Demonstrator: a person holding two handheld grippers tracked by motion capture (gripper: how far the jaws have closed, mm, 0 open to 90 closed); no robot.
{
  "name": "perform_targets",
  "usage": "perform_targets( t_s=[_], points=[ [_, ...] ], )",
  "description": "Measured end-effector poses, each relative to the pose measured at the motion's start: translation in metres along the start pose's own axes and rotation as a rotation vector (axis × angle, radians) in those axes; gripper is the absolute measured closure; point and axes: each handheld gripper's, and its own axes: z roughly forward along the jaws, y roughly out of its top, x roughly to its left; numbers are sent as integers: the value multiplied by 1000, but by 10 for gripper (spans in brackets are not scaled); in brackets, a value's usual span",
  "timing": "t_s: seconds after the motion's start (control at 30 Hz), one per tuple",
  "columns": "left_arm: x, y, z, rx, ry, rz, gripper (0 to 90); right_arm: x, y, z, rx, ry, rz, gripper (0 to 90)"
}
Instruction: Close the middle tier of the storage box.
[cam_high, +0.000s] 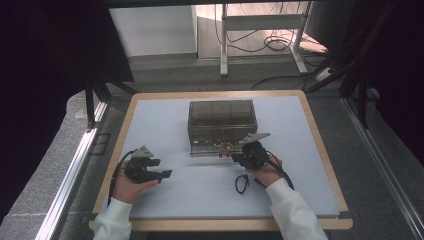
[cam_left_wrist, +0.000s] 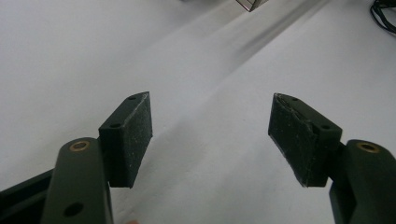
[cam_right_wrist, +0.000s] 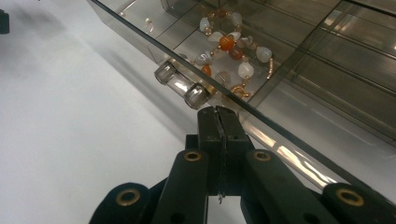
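A smoky clear plastic box (cam_high: 222, 120) with drawers stands mid-table. Through its lid I see a bracelet of orange, white and grey beads (cam_right_wrist: 233, 51) lying in a compartment. A clear cylindrical handle (cam_right_wrist: 183, 86) sticks out from the drawer front. My right gripper (cam_right_wrist: 218, 113) is shut, its tips right against the drawer front just beside that handle, with nothing visible between the pads. In the high view the right gripper (cam_high: 239, 156) sits at the box's front right corner. My left gripper (cam_high: 165, 175) rests at the table's left, and its pads (cam_left_wrist: 133, 135) stand wide apart over the bare table.
The light table top (cam_high: 165, 117) has a wooden rim. A black cable loop (cam_high: 242, 183) lies near the right hand. A corner of the box (cam_left_wrist: 252, 3) shows ahead of the left gripper. A metal desk frame and floor cables (cam_high: 280, 42) lie beyond the table.
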Motion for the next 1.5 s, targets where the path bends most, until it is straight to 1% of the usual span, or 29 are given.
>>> perform_targets(
  t_s=[0.2, 0.47, 0.77, 1.23, 1.5],
  points=[
    [0, 0, 0, 0, 1, 1, 310, 0, 3, 3, 8, -1, -1, 898],
    [1, 0, 0, -1, -1, -2, 310, -1, 10, 5, 4, -8, 1, 898],
    [2, -1, -1, -2, 2, -3, 310, -5, 13, 6, -7, -24, 17, 898],
    [2, -1, 0, 0, 3, -4, 310, -12, 15, 10, -27, -28, 37, 899],
    [3, -2, 0, -3, 4, -8, 310, -13, 21, 12, -28, -34, 34, 898]
  ],
)
